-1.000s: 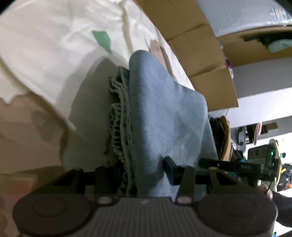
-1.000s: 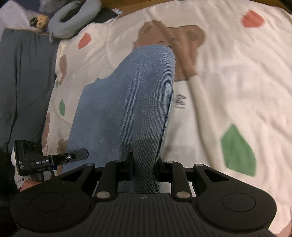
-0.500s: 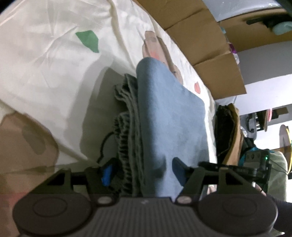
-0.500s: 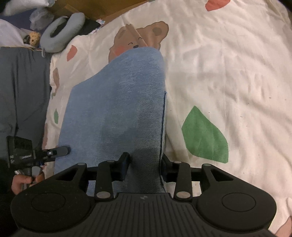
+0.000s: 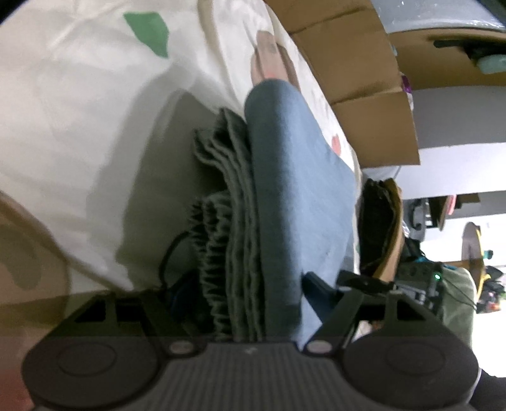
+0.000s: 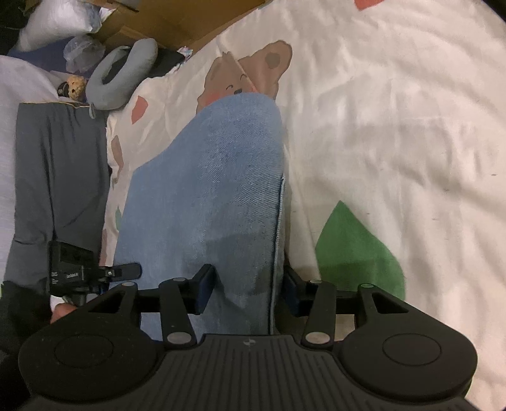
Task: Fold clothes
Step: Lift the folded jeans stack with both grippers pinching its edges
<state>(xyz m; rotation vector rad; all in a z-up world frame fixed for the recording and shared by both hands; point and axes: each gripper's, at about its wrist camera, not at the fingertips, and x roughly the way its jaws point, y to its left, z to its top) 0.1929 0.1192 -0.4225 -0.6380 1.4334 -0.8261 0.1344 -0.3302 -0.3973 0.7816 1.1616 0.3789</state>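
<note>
Two grippers straddled the folded jeans [image 6: 218, 196] on the bear-print sheet [image 6: 395, 110]. Going left to right in the right wrist view: grey cloth [image 6: 60, 177] lay flat at the left edge, a neck pillow [image 6: 121, 74] beyond it, and a cardboard box [image 6: 177, 19] up top, its contents cut off. The left gripper [image 6: 126, 272] showed only one fingertip beside the denim. The right gripper [image 6: 246, 291] stood wide, pads clear of the fabric on both sides. In the left wrist view, the left gripper [image 5: 249, 300] was spread wide too, its left finger lost in shadow. The jeans [image 5: 284, 189] showed stacked, ruffled edges there. Cardboard [image 5: 363, 79] rose at the right; the shelf clutter past it was too blurred to read.
</note>
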